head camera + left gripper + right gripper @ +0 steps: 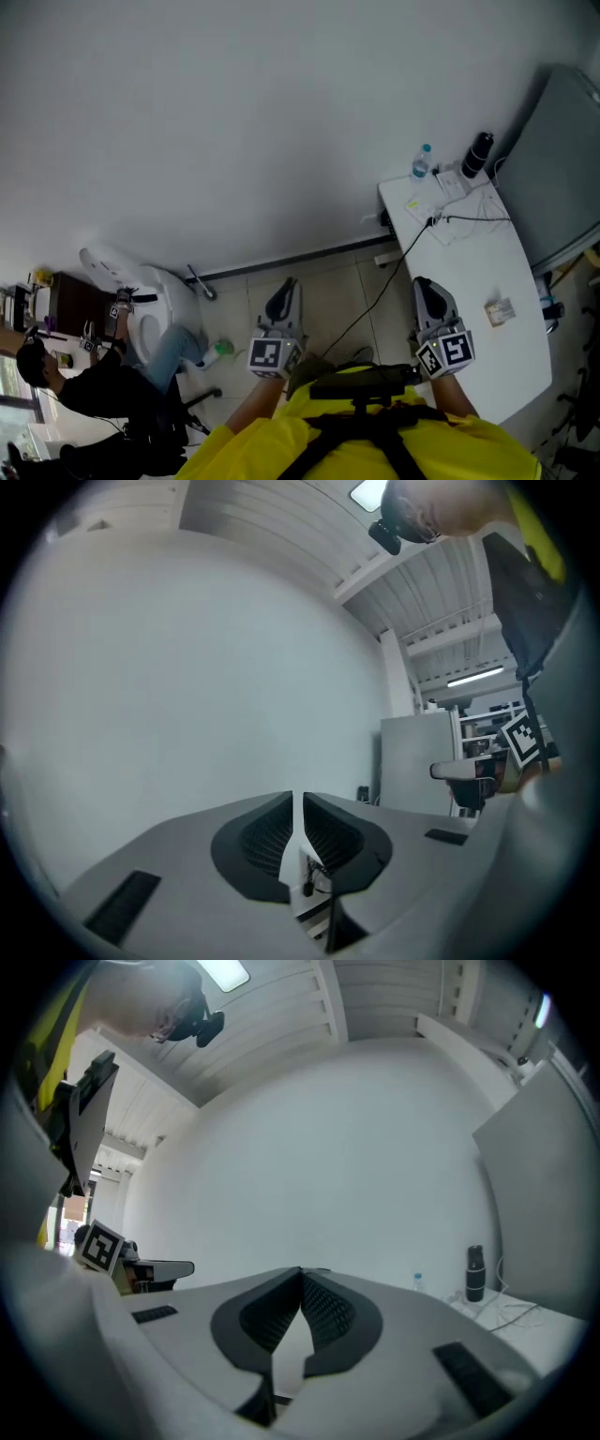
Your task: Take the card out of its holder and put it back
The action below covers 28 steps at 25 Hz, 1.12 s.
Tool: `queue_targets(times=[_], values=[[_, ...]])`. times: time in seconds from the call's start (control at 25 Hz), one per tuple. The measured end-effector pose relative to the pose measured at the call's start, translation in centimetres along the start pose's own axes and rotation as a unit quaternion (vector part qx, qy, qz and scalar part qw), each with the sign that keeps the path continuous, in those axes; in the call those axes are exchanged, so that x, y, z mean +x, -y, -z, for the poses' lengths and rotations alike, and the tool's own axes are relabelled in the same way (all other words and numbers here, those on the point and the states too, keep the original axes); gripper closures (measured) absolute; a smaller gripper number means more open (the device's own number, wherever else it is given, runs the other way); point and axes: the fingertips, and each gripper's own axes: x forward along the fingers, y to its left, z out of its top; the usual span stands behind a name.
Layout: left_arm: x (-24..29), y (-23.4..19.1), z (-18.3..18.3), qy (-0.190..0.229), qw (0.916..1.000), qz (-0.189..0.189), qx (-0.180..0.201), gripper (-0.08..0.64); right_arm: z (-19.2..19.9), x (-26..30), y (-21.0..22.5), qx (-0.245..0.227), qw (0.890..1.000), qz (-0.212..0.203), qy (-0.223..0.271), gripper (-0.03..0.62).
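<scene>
A small card in its holder (pixel 499 310) lies on the white table (pixel 469 272) at the right; its details are too small to read. I hold both grippers up in front of a yellow-clad torso, pointing at the bare wall and away from the card. My left gripper (pixel 285 292) (pixel 298 801) has a narrow slit between its jaws with nothing in it. To the right, my right gripper (pixel 424 289) (pixel 301 1273) is shut with its tips touching and holds nothing. Neither gripper view shows the card.
At the table's far end stand a water bottle (pixel 422 161) and a black flask (pixel 477 155), with cables (pixel 450 220) trailing to the floor. A grey cabinet (pixel 562 159) rises beyond the table. A seated person (pixel 94 384) works at a desk far left.
</scene>
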Motion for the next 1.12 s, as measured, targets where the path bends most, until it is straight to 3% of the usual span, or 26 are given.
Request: queue_targets(times=[0.16,0.28,0.4,0.48,0.6,0.72,0.84,0.96,1.12], values=[[7.3,5.1,-0.4,-0.007,0.9955,0.094,-0.009,0.522,0.0,-2.3,6.0,0.015,0.994,0.104,0.005,0.586],[12.3,10.8,-0.3,-0.035,0.9801,0.196,-0.007,0.522,-0.8,-5.9,9.9,0.025,0.979,0.204,0.017,0.586],[16.3,17.5,-0.8,-0.04,0.9475,0.317,0.0,0.521,-1.7,-11.3,12.5,0.024,0.946,0.321,0.036,0.586],[18.0,21.5,-0.6,-0.043,0.9257,0.376,0.003,0.522,-1.9,-15.0,13.8,0.03,0.919,0.39,0.049,0.586],[19.3,27.0,-0.6,-0.037,0.8929,0.449,0.004,0.52,-1.6,-20.2,14.5,0.03,0.876,0.478,0.054,0.586],[19.2,32.0,-0.2,-0.037,0.8532,0.52,0.003,0.522,-0.8,-25.2,14.5,0.037,0.823,0.564,0.062,0.586],[18.8,35.6,0.9,-0.046,0.8182,0.573,0.013,0.52,0.1,-28.2,13.8,0.056,0.778,0.621,0.079,0.586],[17.6,38.2,1.5,-0.061,0.7973,0.601,0.006,0.514,0.8,-29.8,13.3,0.06,0.763,0.639,0.074,0.586],[16.5,40.7,3.2,-0.084,0.7868,0.611,0.02,0.491,1.6,-31.8,14.0,0.066,0.759,0.643,0.078,0.586]])
